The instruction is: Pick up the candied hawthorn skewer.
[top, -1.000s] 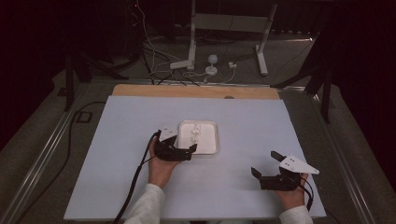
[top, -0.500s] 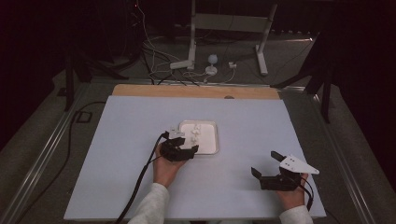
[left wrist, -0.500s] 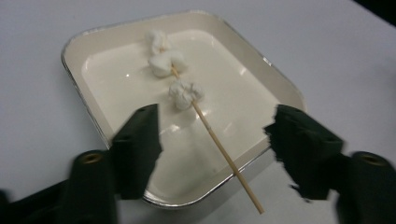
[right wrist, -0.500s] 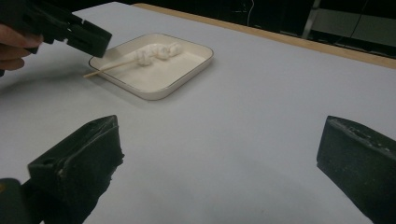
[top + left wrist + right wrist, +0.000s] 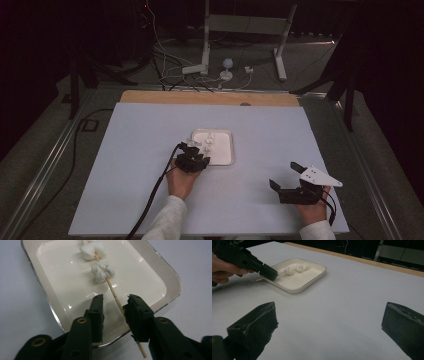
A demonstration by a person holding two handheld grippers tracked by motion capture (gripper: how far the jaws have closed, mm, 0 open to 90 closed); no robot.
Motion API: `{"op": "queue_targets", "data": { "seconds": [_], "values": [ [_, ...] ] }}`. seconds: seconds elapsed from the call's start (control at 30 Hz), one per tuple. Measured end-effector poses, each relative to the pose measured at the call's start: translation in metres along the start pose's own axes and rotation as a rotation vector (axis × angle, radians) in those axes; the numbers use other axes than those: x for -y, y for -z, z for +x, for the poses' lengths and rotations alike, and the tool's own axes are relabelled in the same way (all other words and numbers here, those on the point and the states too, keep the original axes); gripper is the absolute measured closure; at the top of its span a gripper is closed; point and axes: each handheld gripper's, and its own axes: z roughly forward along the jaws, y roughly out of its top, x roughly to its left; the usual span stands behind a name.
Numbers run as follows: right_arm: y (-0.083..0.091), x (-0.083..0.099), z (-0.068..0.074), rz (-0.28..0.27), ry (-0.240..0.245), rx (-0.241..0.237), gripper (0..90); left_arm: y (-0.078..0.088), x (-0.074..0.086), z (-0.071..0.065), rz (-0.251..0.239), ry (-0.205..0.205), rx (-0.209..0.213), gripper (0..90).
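Observation:
A white square tray (image 5: pixel 227 157) sits mid-table and holds a wooden skewer (image 5: pixel 115 298) threaded with two marshmallows (image 5: pixel 102 272), one behind the other. The skewer's bare end sticks out over the tray's near rim (image 5: pixel 57 322). My left gripper (image 5: pixel 113 312) is open at that rim, its jaws on either side of the stick, which lies close against the right-hand jaw. From above, the left gripper (image 5: pixel 192 154) sits at the tray's near left corner. My right gripper (image 5: pixel 284 175) rests wide open near the table's front right, holding nothing.
The table has a pale grey top (image 5: pixel 150 135) with a wooden strip (image 5: pixel 200 97) along its far edge. Beyond it are stand legs and cables (image 5: pixel 220 70) on the floor. The right gripper view shows the left gripper (image 5: pixel 270 273) at the tray (image 5: pixel 294 291).
My left gripper has moved forward and right to the tray's near corner, bringing its jaws around the skewer's end. The right gripper has stayed where it was.

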Motion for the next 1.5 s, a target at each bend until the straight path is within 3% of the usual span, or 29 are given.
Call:
{"op": "queue_targets", "data": {
  "seconds": [0.3,0.5,1.5],
  "values": [
    [0.000,0.000,0.000,-0.001,0.000,-0.001,0.0,0.001,-0.002,0.006,0.010,0.040,-0.011,88.3],
    [0.000,0.000,-0.001,-0.004,-0.001,0.001,0.0,0.007,-0.002,0.007,-0.021,0.055,0.001,89.6],
    [-0.002,-0.002,0.004,-0.002,-0.013,-0.007,0.0,0.061,0.006,0.007,-0.173,0.036,0.069,89.7]
  ]
}}
